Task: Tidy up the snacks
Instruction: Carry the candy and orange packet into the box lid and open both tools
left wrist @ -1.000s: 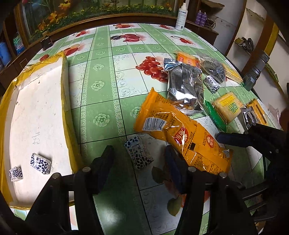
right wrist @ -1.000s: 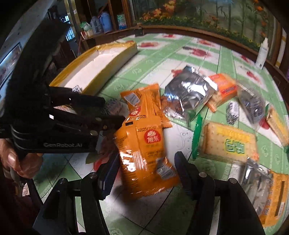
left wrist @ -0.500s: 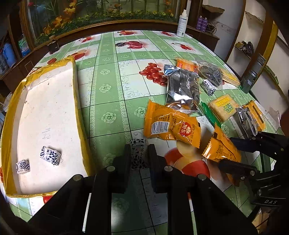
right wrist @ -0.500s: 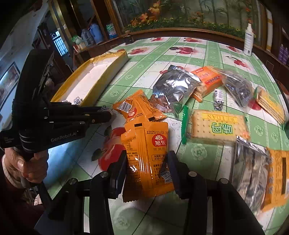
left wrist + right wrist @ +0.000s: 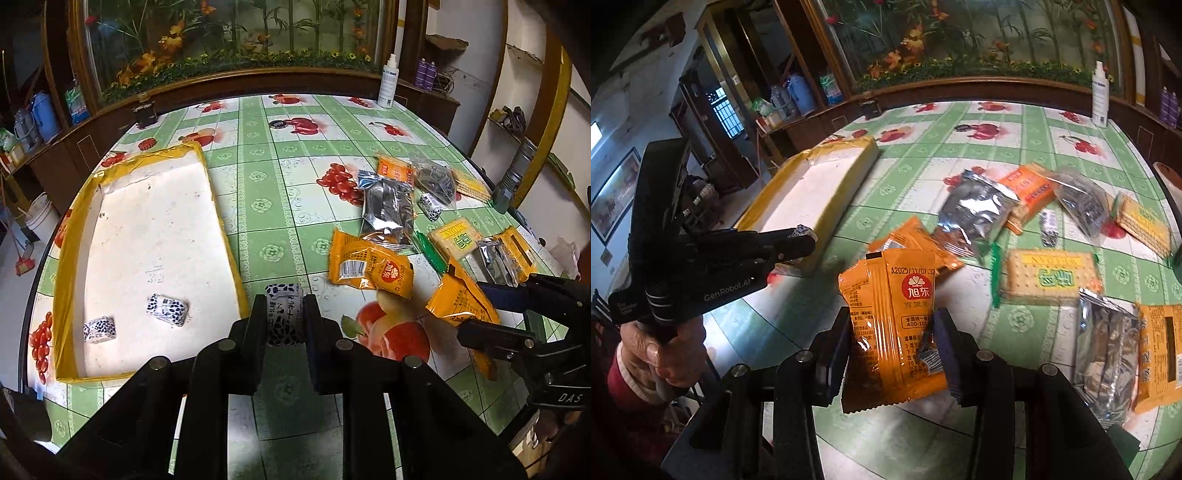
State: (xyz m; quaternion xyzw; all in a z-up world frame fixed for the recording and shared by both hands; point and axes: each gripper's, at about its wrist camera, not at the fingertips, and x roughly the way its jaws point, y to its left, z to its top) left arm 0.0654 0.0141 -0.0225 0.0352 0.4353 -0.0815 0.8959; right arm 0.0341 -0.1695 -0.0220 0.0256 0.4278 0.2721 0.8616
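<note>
My left gripper (image 5: 283, 306) is shut on a small white candy with a dark blue pattern (image 5: 283, 314), held above the tablecloth just right of the yellow-edged white tray (image 5: 229, 236). Two more such candies (image 5: 166, 308) (image 5: 99, 328) lie in the tray's near end. My right gripper (image 5: 892, 325) is shut on an orange snack packet (image 5: 890, 314), lifted off the table. The same packet (image 5: 461, 299) and right gripper (image 5: 476, 306) show at the right of the left wrist view. The left gripper (image 5: 803, 240) with its candy shows at the left of the right wrist view.
A second orange packet (image 5: 369, 267), a silver pouch (image 5: 388, 210), a cracker pack (image 5: 1049, 275), another silver pouch (image 5: 1104, 350) and several more snacks lie on the right half of the fruit-print table (image 5: 266, 206). A white bottle (image 5: 388, 81) stands at the far edge.
Both grippers closed, the left on the patterned candy and the right on an orange packet, and both have risen from the table with their loads.
</note>
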